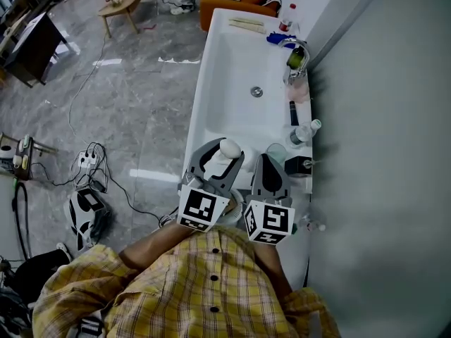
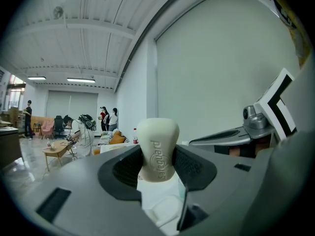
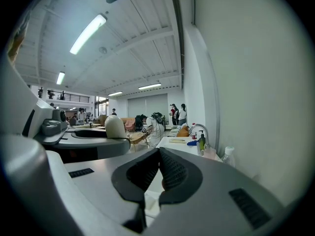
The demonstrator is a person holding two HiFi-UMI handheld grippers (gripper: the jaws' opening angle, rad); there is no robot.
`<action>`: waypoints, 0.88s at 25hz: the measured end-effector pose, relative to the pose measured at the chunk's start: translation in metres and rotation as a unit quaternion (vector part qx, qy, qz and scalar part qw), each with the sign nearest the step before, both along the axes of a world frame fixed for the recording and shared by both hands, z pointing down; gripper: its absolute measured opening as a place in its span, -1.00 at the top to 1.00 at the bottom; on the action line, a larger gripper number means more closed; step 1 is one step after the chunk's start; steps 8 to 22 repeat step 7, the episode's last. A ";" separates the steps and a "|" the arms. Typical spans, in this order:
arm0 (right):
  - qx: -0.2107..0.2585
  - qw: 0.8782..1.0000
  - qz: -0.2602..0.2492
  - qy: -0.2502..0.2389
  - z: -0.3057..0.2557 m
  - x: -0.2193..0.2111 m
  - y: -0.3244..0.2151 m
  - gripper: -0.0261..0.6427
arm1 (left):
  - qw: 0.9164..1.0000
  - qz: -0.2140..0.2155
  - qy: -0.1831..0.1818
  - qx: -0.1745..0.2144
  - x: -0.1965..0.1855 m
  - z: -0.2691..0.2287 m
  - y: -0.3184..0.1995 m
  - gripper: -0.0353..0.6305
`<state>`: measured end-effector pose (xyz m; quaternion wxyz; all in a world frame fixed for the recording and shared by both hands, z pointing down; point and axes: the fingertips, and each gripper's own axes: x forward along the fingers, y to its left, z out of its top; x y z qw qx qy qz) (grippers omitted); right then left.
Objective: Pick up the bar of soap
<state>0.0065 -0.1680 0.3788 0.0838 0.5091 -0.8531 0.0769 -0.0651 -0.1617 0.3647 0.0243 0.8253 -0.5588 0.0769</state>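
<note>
Safeguard soap bar (image 2: 157, 149) stands upright between the pads of the left gripper (image 1: 220, 162), its long axis vertical and its rounded top poking above the jaws, which press it from either side at a wide spread. The grip sits over the near end of the white sink (image 1: 211, 69). Just to the right, the right gripper (image 3: 158, 168) hangs with its jaws closed on nothing. With the bar in the left grip, only a straight lift appears to be left.
</note>
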 end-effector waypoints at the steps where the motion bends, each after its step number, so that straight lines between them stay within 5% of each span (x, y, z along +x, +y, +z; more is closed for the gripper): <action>1: 0.001 1.000 -0.001 0.000 0.000 0.000 0.000 0.87 | 1.000 0.000 0.000 0.000 0.000 0.000 0.000 0.29; 22: 0.001 1.000 -0.004 0.003 0.002 0.002 -0.001 0.87 | 1.000 -0.004 0.002 -0.003 0.001 0.003 -0.003 0.29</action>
